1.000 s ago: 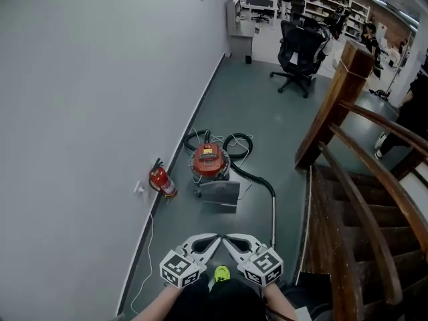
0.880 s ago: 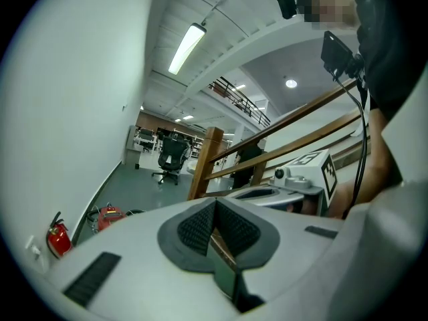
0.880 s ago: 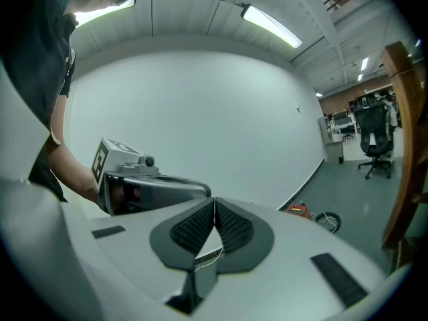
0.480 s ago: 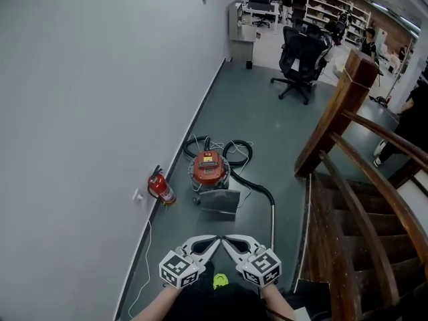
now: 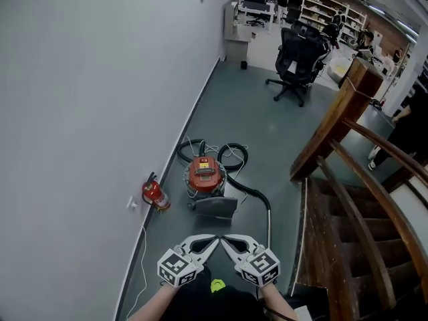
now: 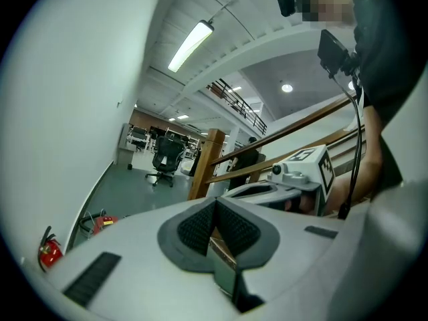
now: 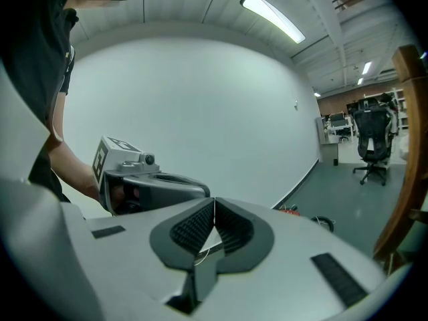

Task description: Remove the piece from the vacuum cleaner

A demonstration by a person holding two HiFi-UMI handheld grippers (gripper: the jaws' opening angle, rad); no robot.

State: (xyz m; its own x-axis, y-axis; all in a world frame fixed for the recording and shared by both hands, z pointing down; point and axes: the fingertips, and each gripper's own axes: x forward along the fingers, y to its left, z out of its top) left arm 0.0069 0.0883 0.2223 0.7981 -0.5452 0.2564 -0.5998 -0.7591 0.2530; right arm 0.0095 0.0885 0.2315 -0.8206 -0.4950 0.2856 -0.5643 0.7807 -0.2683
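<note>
A red canister vacuum cleaner (image 5: 204, 176) stands on the grey floor near the white wall, with a black hose (image 5: 234, 172) coiled behind it and a metal wand (image 5: 269, 223) running toward me. A grey flat piece (image 5: 215, 208) leans at its front. My left gripper (image 5: 215, 239) and right gripper (image 5: 225, 239) are held side by side low in the head view, well short of the vacuum, both shut with nothing between the pads. The vacuum (image 6: 101, 223) shows small at the left in the left gripper view, and faintly (image 7: 292, 210) past the right jaws.
A red fire extinguisher (image 5: 154, 194) stands by the wall left of the vacuum. A wooden stair rail (image 5: 348, 159) and steps lie at the right. A black office chair (image 5: 297, 52) stands farther off, with desks and shelves behind. A person (image 5: 409, 129) stands at the right edge.
The vacuum and extinguisher have slid slightly up and left in the head view as I moved across the floor. Both grippers keep the same shut pose.
</note>
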